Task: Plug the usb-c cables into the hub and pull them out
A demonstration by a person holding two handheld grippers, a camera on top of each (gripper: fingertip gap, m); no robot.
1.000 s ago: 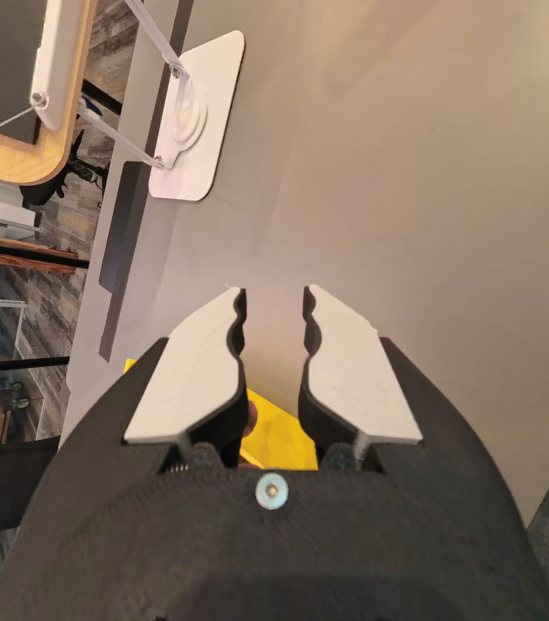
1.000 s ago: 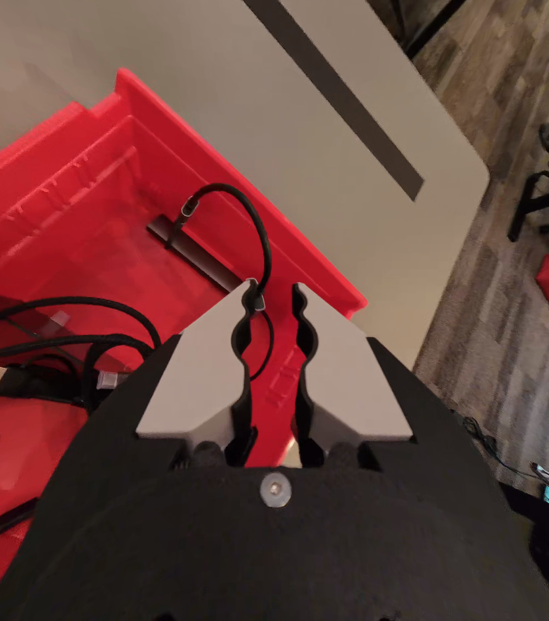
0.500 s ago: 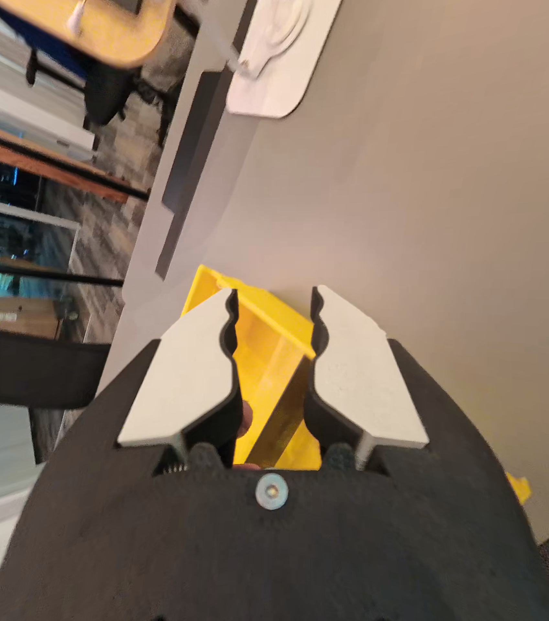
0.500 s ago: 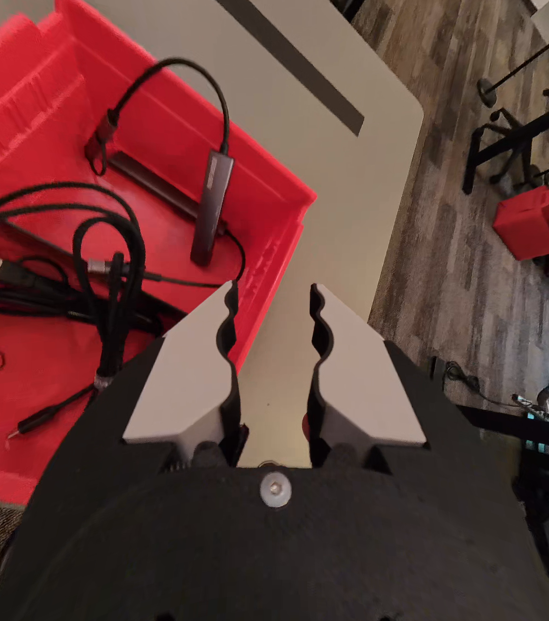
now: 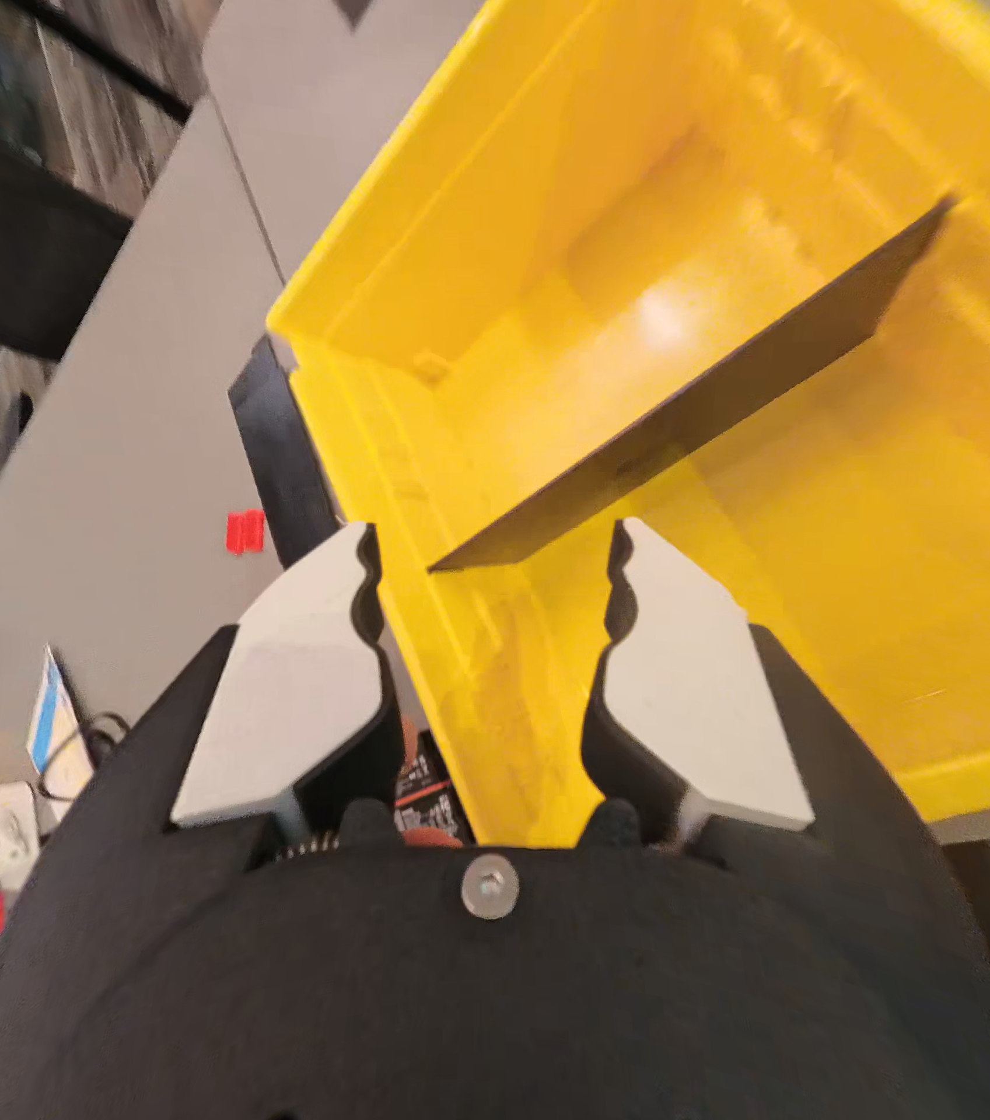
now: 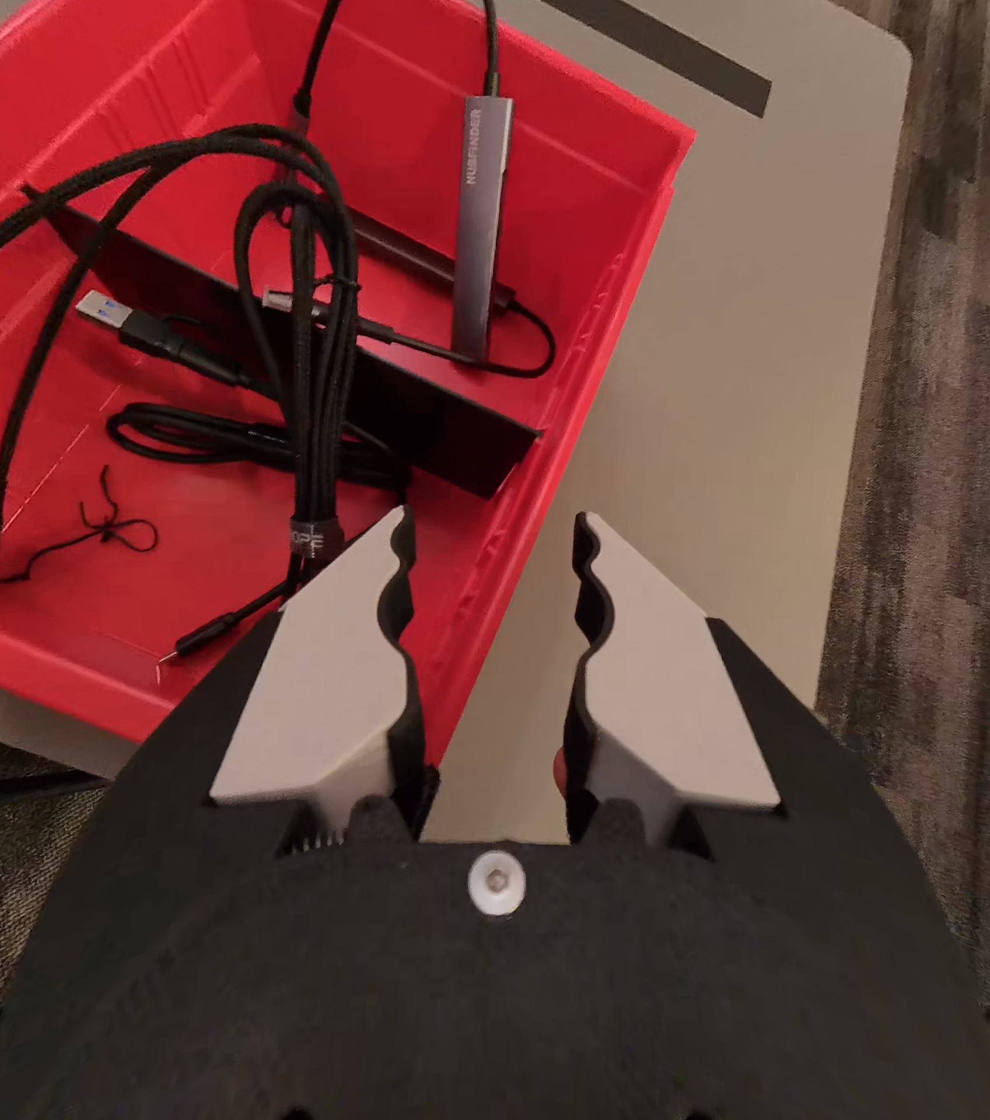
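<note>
Both grippers, left (image 5: 495, 533) and right (image 6: 492, 521), are wide apart, holding nothing. The hub (image 6: 483, 224) and cables (image 6: 310, 315) lie in the red bin (image 6: 619, 339), likely unplugged.

A slim grey hub (image 6: 480, 224) lies among black cables (image 6: 310, 339), seemingly unplugged, in the red bin (image 6: 619, 285).

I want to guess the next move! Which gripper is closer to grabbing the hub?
Probably the right gripper: it is open beside the red bin holding the hub and cables. The left gripper faces an empty yellow bin.
</note>
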